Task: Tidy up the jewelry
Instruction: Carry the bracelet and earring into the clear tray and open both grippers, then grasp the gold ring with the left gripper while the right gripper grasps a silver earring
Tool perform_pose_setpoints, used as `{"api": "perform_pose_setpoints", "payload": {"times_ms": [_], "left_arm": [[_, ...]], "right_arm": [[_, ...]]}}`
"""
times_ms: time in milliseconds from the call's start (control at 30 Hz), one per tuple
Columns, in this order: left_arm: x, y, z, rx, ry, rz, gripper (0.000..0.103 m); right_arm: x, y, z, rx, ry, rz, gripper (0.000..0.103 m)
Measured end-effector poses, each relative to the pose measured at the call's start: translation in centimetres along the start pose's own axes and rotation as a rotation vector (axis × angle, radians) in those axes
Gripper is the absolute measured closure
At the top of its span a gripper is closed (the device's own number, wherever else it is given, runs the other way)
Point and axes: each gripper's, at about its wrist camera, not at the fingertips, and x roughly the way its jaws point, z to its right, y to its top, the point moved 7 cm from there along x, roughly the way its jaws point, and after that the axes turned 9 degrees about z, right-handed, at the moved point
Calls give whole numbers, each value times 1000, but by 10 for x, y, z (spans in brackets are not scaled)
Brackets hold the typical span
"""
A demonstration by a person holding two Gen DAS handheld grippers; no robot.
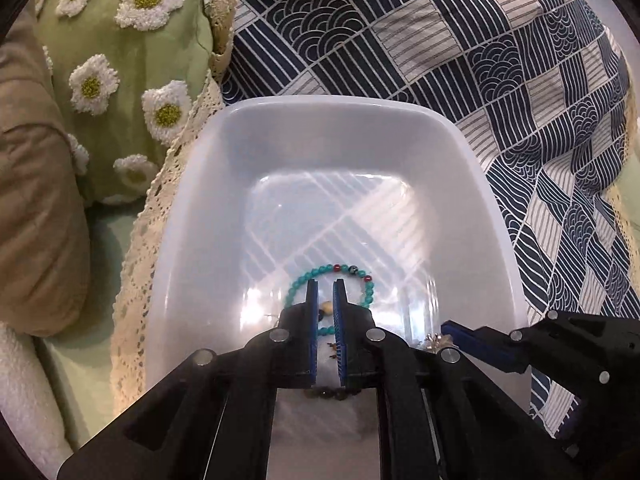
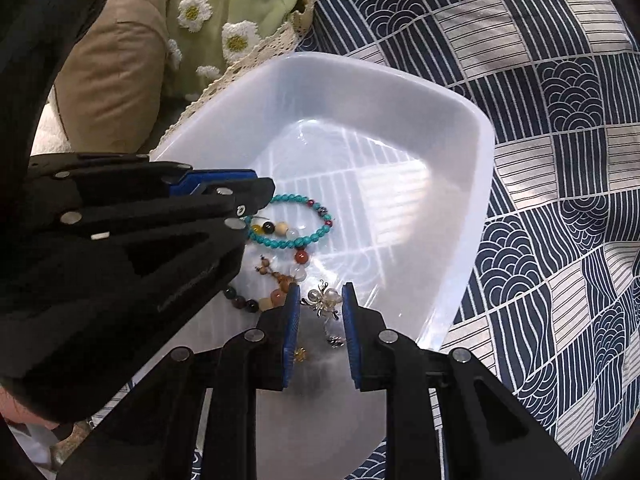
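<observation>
Right fingers [image 2: 294, 312] parted around silver brooch [image 2: 324, 300]; left fingers [image 1: 313, 300] narrowly parted above turquoise bracelet [image 1: 298, 280].

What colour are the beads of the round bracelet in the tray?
Mostly turquoise bracelet, with a few dark red beads; clearest in the right wrist view.

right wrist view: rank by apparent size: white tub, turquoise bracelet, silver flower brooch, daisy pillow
1. white tub
2. daisy pillow, cut off by the frame and farther away, so its true size is unsure
3. turquoise bracelet, partly hidden by the left claw
4. silver flower brooch, between the right claw fingers
</observation>
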Motion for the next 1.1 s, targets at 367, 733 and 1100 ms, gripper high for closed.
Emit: {"api": "perform_pose_setpoints", "payload": {"times_ms": [367, 733, 1100], "left_arm": [[-11, 2, -16, -25, 32, 27, 90], [-55, -1, -15, -66, 32, 96, 77], [-144, -74, 41, -132, -58, 180, 57]], "right_arm": [[1, -1, -7, -11, -7, -16, 73], [-71, 13, 5, 38, -41, 82, 56], [-179, -74, 67, 156, -150, 232, 34]]}}
